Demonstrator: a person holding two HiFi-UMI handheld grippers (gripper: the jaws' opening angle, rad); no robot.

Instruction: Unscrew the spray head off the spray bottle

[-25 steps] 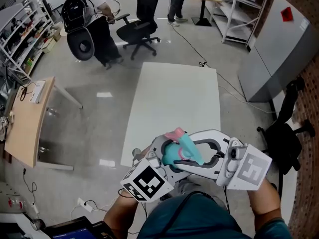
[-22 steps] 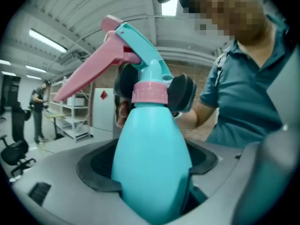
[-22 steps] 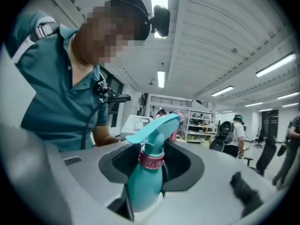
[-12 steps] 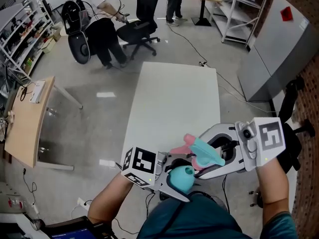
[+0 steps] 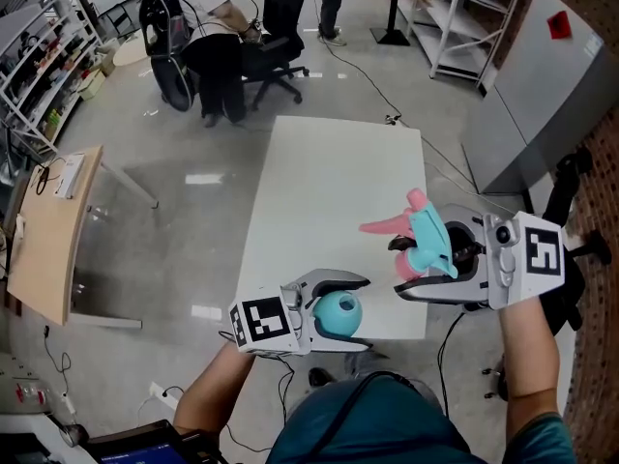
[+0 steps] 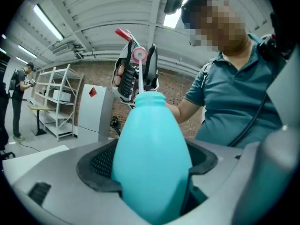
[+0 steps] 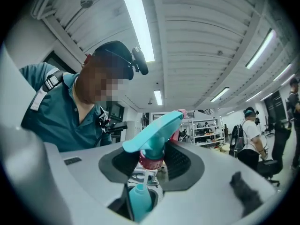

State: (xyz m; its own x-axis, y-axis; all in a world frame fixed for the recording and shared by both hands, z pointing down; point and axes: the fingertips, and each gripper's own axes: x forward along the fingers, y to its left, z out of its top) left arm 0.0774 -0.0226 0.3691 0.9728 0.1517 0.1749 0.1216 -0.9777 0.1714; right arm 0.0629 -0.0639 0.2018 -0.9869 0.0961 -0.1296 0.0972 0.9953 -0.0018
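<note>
A second ago the two grippers were bunched together in front of the person's chest, with the head right at the bottle. Now they are pulled apart. The left gripper (image 5: 362,312) has dropped to the near edge of the white table (image 5: 329,182). Its jaws stand wide but are pressed on the belly of the teal spray bottle (image 5: 338,313), one pad on each side, as the left gripper view shows (image 6: 150,172).

The bottle (image 6: 150,153) lies along the jaws. Its long axis is roughly level and its open neck points right, towards the other gripper.

A thin white dip tube (image 6: 139,78) runs from the neck up to the head. I cannot tell whether its end is still inside the neck.

Further right, the right gripper (image 5: 404,269) has swung up and outward over the table's near right corner. Its jaws are closed on the spray head (image 5: 427,241), gripping it low at the pink collar (image 7: 151,159). The head (image 7: 152,128) is clear of the bottle, well up and to the right of it.

From above, the head's teal body slants from upper left to lower right. Its pink trigger (image 5: 383,226) sticks out to the left. The collar faces back down towards the bottle neck (image 7: 139,197).
</note>
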